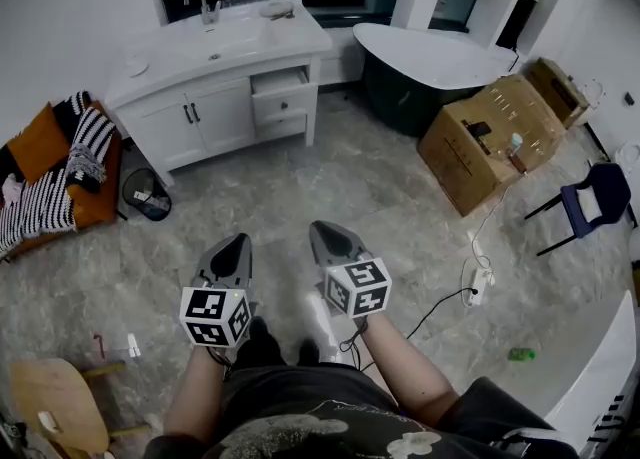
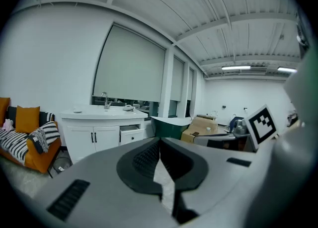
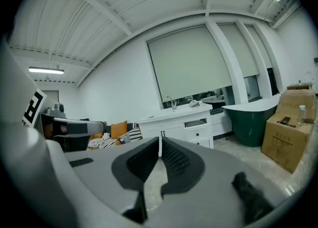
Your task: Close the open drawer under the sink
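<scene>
A white vanity with a sink and a tap stands against the far wall. Its top right drawer is pulled out; the drawer also shows in the left gripper view and the drawer in the right gripper view. My left gripper and right gripper hang side by side over the floor, well short of the vanity. Both have their jaws together at the tips with nothing between them. The left gripper and the right gripper both point toward the vanity.
A dark green bathtub stands right of the vanity, with cardboard boxes beside it. An orange sofa with striped cushions is at left, a bin near it. A blue chair, a power strip with cable and a wooden stool are around me.
</scene>
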The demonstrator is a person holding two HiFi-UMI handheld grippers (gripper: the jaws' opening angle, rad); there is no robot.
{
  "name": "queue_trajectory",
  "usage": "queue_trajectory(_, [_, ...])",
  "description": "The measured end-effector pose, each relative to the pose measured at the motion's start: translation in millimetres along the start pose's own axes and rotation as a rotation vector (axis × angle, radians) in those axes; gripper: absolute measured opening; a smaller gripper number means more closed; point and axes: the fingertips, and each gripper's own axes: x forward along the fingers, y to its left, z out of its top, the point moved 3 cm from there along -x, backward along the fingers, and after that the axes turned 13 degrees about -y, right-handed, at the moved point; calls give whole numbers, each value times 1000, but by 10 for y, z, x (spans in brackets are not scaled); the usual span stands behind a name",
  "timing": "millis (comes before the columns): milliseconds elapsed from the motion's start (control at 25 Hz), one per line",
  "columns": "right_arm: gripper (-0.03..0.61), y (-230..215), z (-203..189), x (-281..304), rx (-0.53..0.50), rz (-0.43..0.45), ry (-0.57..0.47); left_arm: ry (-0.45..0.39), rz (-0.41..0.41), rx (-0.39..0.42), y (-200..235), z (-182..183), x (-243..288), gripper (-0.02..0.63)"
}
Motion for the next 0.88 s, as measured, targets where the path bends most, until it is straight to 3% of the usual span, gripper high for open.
queue_trajectory(400, [35,-78,-175,226,-5,-8,51,15,48,-52,296,-156,76,15])
queue_trajectory(880, [35,-480,-221,1033,-24,-113,73,16,3,-103,1084,-234,992,15])
